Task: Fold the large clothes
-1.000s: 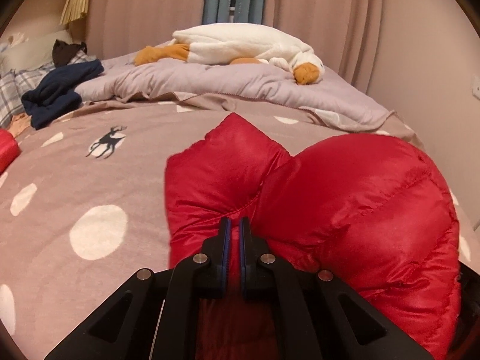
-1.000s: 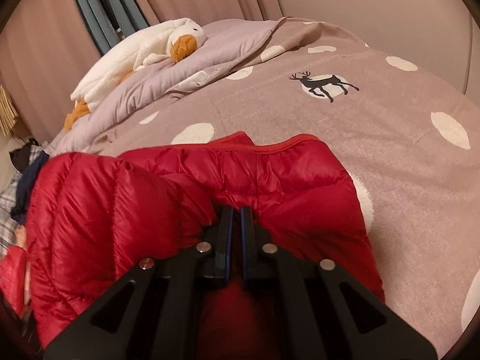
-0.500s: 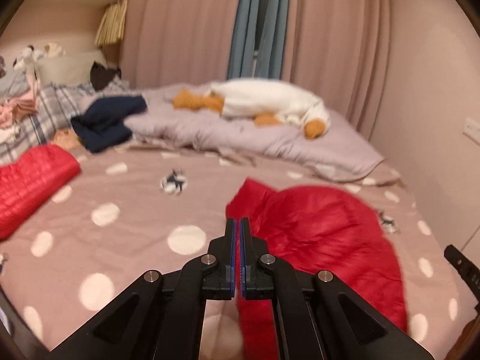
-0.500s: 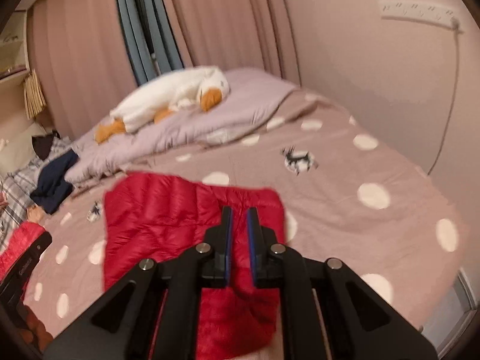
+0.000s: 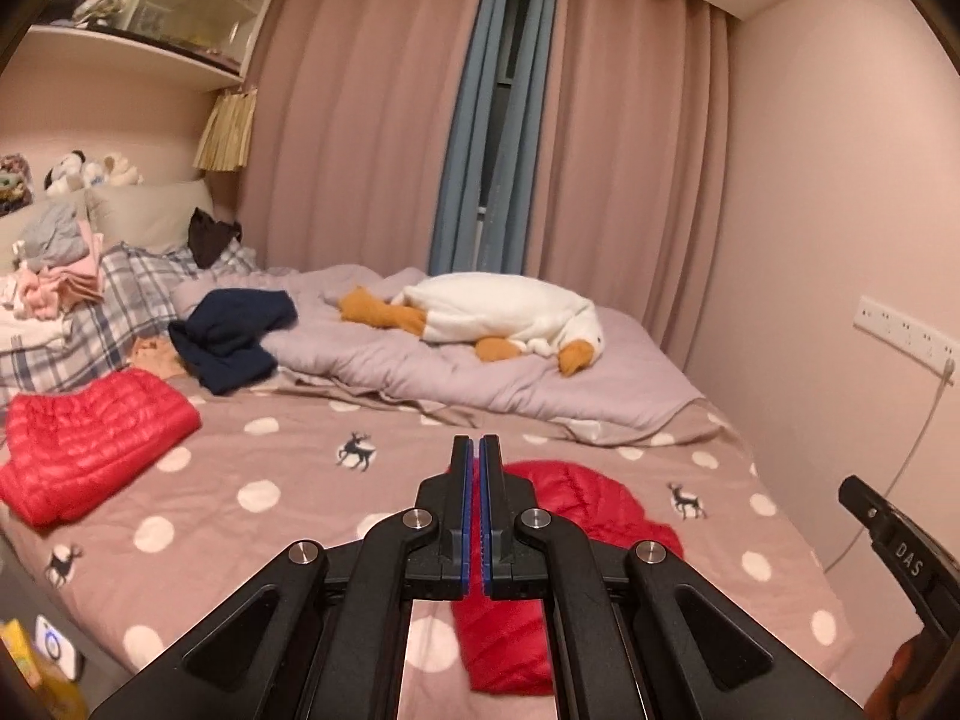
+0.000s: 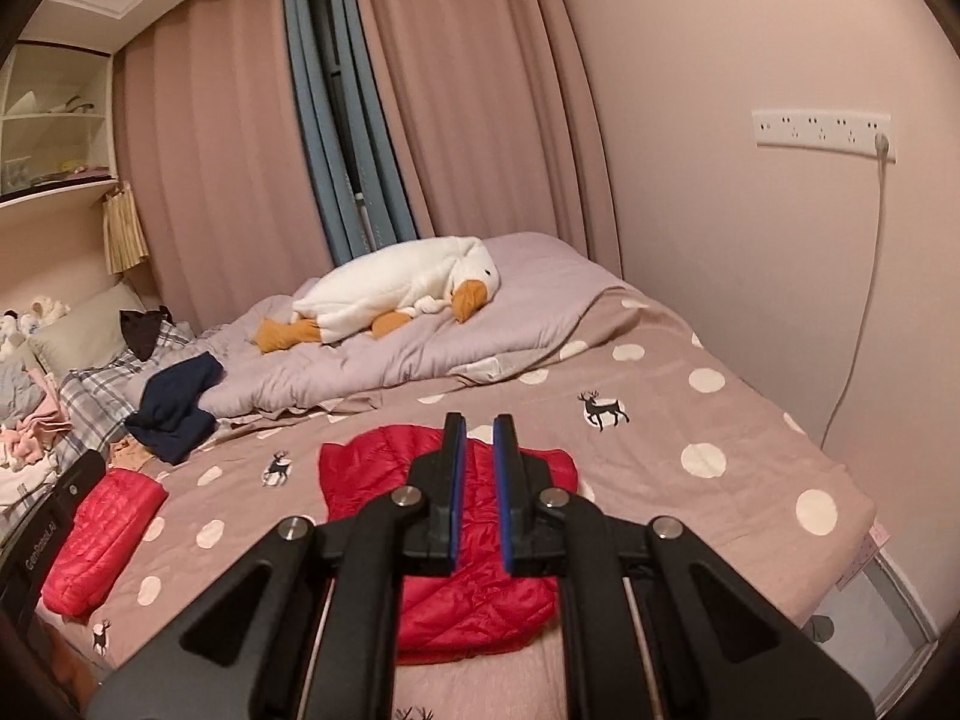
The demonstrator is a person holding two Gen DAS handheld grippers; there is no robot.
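Note:
A red down jacket point(image 6: 474, 606) lies folded and flat on the dotted bedspread point(image 6: 708, 456), below and in front of both grippers. In the left wrist view the same jacket point(image 5: 576, 510) shows behind the fingers. My left gripper point(image 5: 474, 441) hangs above the bed, shut with nothing in it. My right gripper point(image 6: 479, 420) also hangs above the jacket, its jaws a narrow slit apart and empty. A second red down garment point(image 5: 90, 444) lies at the bed's left side, also seen in the right wrist view point(image 6: 102, 540).
A white plush goose point(image 5: 510, 312) lies on a lilac quilt point(image 5: 480, 372) at the far end. A navy garment point(image 5: 234, 336), a plaid pillow point(image 5: 126, 294) and a pile of clothes point(image 5: 54, 276) sit at the left. A socket strip point(image 6: 822, 129) with a cable is on the right wall.
Both grippers have let go of the red jacket, risen and drawn back from the bed. The jacket now lies flat, and the right jaws have parted slightly.

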